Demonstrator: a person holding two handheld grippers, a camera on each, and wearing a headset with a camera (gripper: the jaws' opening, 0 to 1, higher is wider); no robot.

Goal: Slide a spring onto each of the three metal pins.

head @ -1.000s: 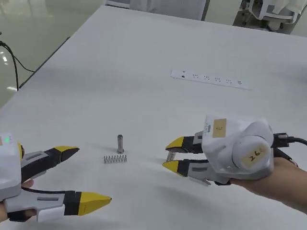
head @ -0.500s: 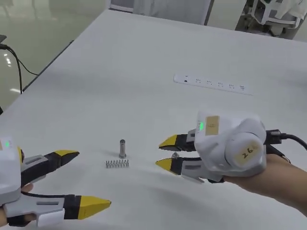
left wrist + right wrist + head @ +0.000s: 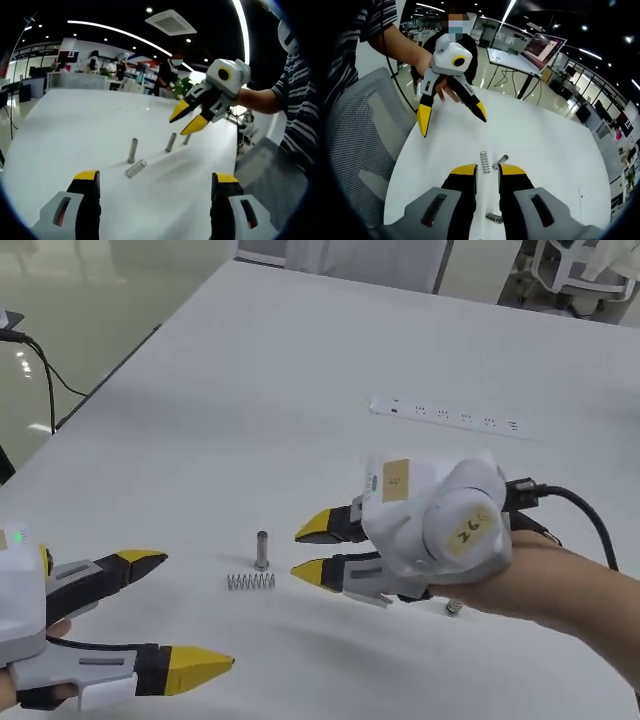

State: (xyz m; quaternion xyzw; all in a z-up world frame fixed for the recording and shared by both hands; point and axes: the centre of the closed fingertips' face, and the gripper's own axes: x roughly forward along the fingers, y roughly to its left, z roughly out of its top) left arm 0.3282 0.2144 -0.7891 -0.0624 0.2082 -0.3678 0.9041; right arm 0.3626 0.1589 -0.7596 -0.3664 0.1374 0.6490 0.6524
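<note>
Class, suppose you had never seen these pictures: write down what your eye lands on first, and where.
Two pairs of yellow-tipped jaws dominate the head view: the right gripper at centre, slightly open, and the left gripper wide open at lower left. Between them, on the white table, a small metal pin stands upright with a spring lying beside it.

White power strip (image 3: 445, 416) on the white table (image 3: 250, 370), black cable (image 3: 49, 380) beyond its edge
</note>
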